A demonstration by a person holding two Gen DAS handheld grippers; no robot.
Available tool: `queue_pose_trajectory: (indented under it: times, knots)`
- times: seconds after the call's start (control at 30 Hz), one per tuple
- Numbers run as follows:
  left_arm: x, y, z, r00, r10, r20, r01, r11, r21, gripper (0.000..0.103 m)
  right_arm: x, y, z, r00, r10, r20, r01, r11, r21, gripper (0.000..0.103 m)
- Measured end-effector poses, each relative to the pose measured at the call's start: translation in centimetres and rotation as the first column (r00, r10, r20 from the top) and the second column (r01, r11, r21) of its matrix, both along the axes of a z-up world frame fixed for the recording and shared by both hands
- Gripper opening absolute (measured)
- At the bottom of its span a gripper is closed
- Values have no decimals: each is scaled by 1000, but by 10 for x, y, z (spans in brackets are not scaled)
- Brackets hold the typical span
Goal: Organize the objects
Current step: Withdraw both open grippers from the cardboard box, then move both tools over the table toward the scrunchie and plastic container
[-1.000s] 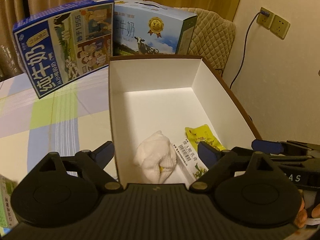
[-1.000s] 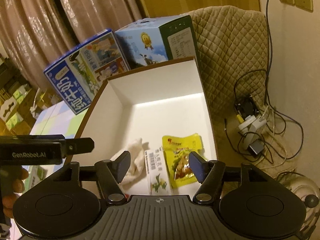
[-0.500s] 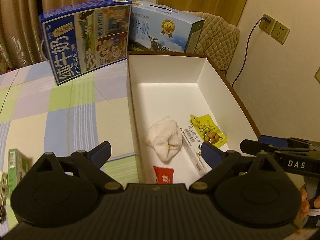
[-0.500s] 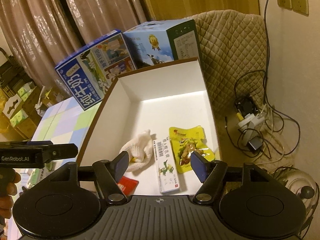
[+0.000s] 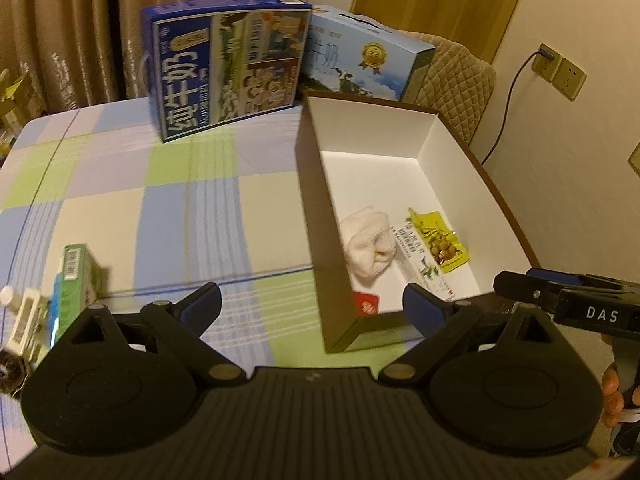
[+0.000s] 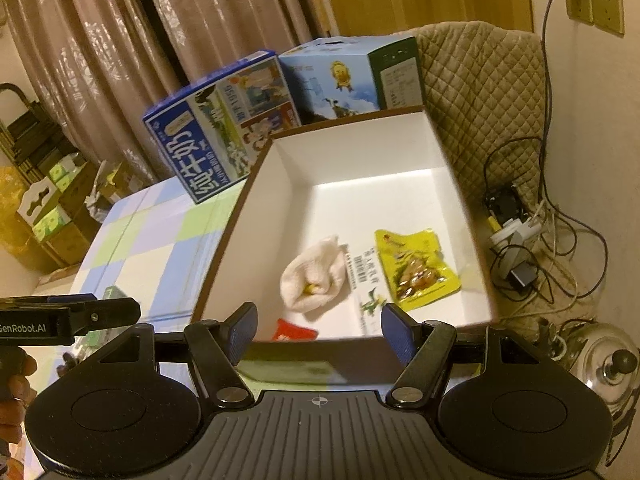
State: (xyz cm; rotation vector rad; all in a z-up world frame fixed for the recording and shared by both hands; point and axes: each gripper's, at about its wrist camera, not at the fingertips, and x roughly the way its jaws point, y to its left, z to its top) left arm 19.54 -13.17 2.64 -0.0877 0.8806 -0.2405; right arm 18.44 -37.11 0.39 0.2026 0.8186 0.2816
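A white open box with brown outer walls stands on the checked tablecloth. Inside lie a rolled white sock, a long white packet, a yellow snack pouch and a small red packet. My left gripper is open and holds nothing, hovering over the box's near left corner. My right gripper is open too, above the box's near wall. A green carton and a small white item lie on the cloth at far left.
Two large milk cartons, dark blue and light blue, stand behind the box. A quilted chair is at the right. Cables and a power strip lie on the floor beside a metal pot lid.
Both grippers have drawn back and up from the box, still open. The red packet, the box's near wall and the items at far left have come into view.
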Motion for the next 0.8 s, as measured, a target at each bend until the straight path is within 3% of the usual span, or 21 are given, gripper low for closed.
queue_pose_trajectory:
  times: [0.8]
  knots:
    - [-83, 121, -14, 990, 136, -46, -137, 991, -4, 95, -52, 124, -24, 979, 189, -72, -190, 982, -11, 66]
